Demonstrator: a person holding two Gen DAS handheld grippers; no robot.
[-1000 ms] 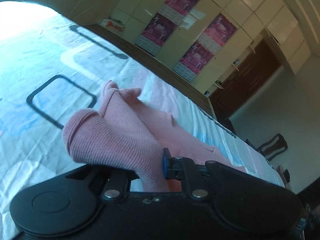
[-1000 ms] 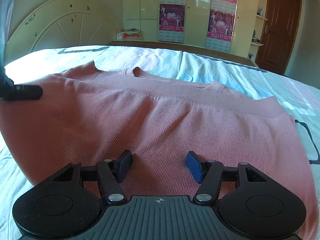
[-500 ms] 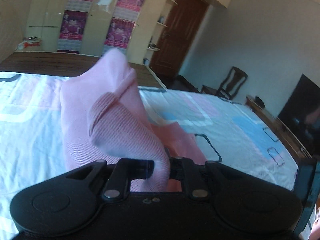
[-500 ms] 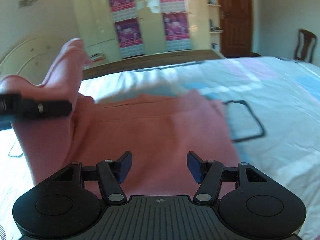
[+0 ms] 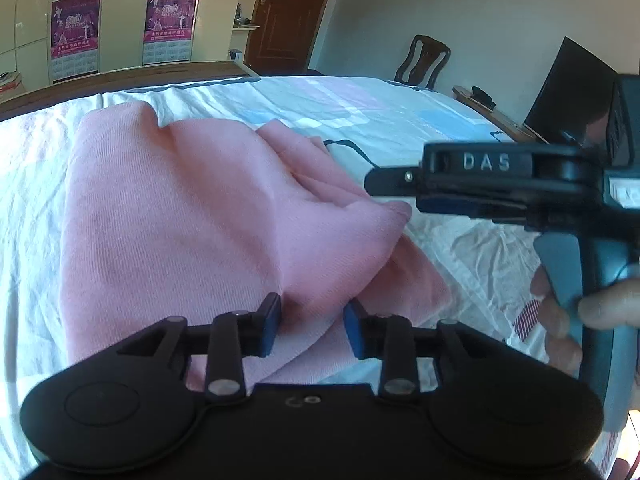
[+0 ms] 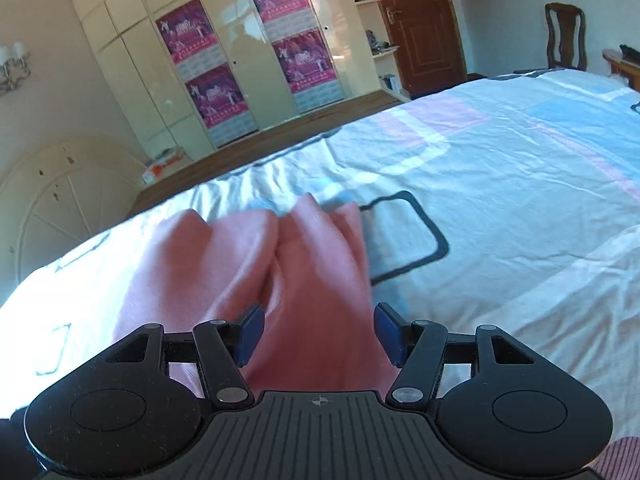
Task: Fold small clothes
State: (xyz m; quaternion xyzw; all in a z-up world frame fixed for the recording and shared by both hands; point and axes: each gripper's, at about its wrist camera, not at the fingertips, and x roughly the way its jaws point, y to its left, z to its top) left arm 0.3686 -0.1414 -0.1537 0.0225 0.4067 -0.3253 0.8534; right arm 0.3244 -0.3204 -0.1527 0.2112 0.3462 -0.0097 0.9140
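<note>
A pink knit sweater lies folded over on the white bedsheet. My left gripper is open just above its near edge, holding nothing. The right gripper shows in the left wrist view side-on at the sweater's right edge; a hand holds its handle. In the right wrist view the sweater lies bunched ahead of my right gripper, which is open and empty over the cloth.
The bed's patterned sheet stretches right and far. A headboard stands at the left, wardrobes with posters behind, a brown door, a chair and a dark screen by the right wall.
My left gripper carried a fold of the sweater over, opened and let it go; the cloth now lies flat. My right gripper swung right, staying open.
</note>
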